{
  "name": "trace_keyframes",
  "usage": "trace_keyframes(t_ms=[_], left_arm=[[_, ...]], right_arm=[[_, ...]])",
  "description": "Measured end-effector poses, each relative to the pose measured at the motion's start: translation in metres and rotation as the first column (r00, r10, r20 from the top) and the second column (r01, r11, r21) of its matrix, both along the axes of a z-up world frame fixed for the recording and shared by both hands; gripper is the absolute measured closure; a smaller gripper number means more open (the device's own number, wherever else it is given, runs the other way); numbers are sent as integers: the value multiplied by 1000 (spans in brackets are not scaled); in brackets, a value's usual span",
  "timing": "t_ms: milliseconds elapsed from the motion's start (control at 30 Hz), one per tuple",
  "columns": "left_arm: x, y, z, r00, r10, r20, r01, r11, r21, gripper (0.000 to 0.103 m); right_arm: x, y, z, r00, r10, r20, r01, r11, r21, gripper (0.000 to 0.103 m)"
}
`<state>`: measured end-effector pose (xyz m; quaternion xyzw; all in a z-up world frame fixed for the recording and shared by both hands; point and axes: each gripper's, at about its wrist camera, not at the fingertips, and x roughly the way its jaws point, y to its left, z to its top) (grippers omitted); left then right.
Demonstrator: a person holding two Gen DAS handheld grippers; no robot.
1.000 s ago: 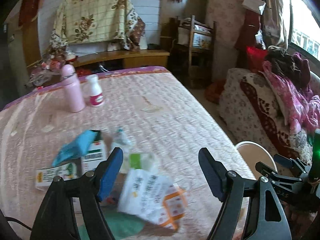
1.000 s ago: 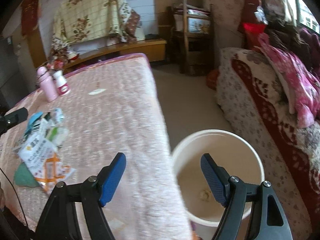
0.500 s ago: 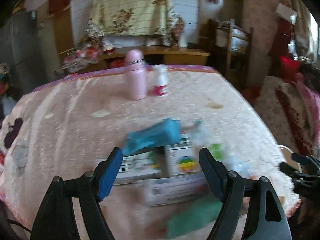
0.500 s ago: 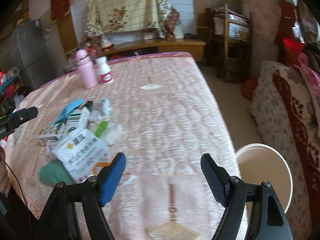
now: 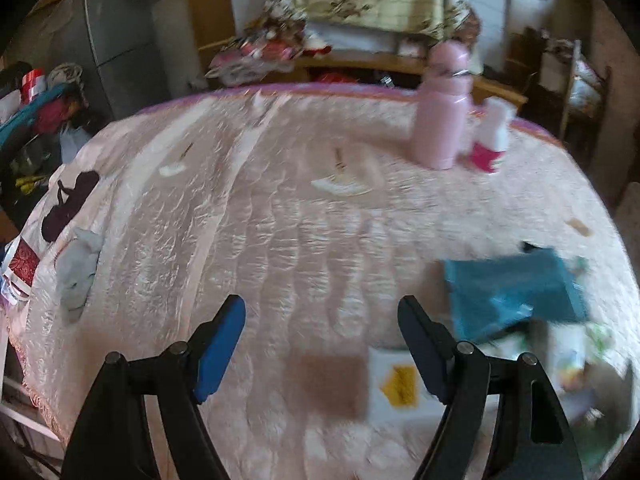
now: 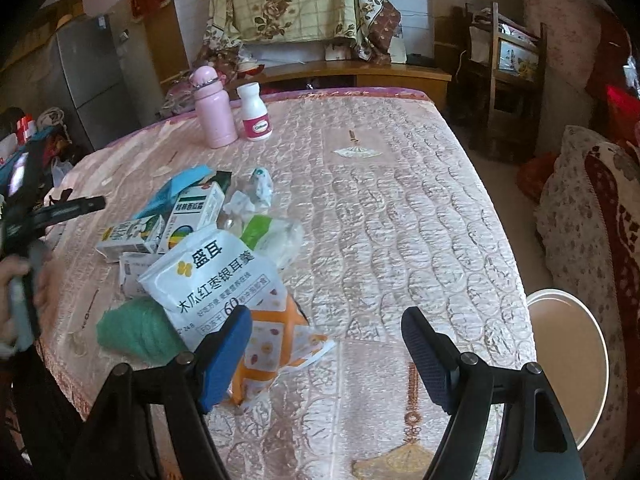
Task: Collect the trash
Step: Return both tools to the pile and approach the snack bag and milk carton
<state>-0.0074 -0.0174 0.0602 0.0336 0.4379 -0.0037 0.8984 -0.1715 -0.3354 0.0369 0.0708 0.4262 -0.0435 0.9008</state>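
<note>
Both tongs hung empty w/ jaws wide: left tongs over bare tablecloth, right tongs above the near table edge. Trash pile lay just left of the right tongs & to the right of the left ones; white bucket sat on the floor to the right. Best bet, imo: drop onto the big white bag first, pinch one loose edge, lift clear before swinging to the bucket.

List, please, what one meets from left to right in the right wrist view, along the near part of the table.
person's hand → green cloth → white snack bag → right gripper → white bucket beside the table.
</note>
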Motion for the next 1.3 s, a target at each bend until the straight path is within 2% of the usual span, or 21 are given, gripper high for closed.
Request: trace_keyframes(t_ms=[133,233,467,667,733,933,1000,1067,1133,1267,1300], left_arm=[[12,-2,-25,994,-44,-98,42,999,-22,24],[-8,1,-30,988,-87,-128,81,995,-52,24],[-71,8,-11,974,-203,-104,192,976,-106,24],[-81,-1,4,951,-293,-101,269,942,-200,22],[-82,-12,2,942,-319,-105,296,936,-188,22],[-76,-41,-10,909,-390,-150,365,916,-168,22],[-73,-50,-13,906,-393,-155,373,917,-141,22],[-68,-54,-16,906,-391,-161,374,919,-124,22],[-62,-57,-21,906,-386,-171,371,921,-115,22],[-53,-60,-31,907,-372,-199,356,928,-109,22],[-52,-59,-33,905,-371,-207,355,928,-113,29]], right_arm=[[2,3,0,1000,18,-10,-18,1000,-7,23],[4,3,-1,999,32,-13,-32,999,-4,23],[8,0,-13,992,124,-36,-121,990,78,23],[8,5,-21,977,210,-34,-206,974,96,22],[8,8,-23,969,245,-30,-241,964,110,17],[23,21,-32,937,350,-16,-345,930,130,15],[33,24,-38,921,387,-38,-379,915,135,8],[43,26,-42,908,415,-48,-406,904,137,7],[50,26,-46,909,413,-55,-404,905,133,7],[58,23,-55,920,383,-81,-364,913,186,7],[57,23,-56,926,369,-84,-349,918,186,8]])
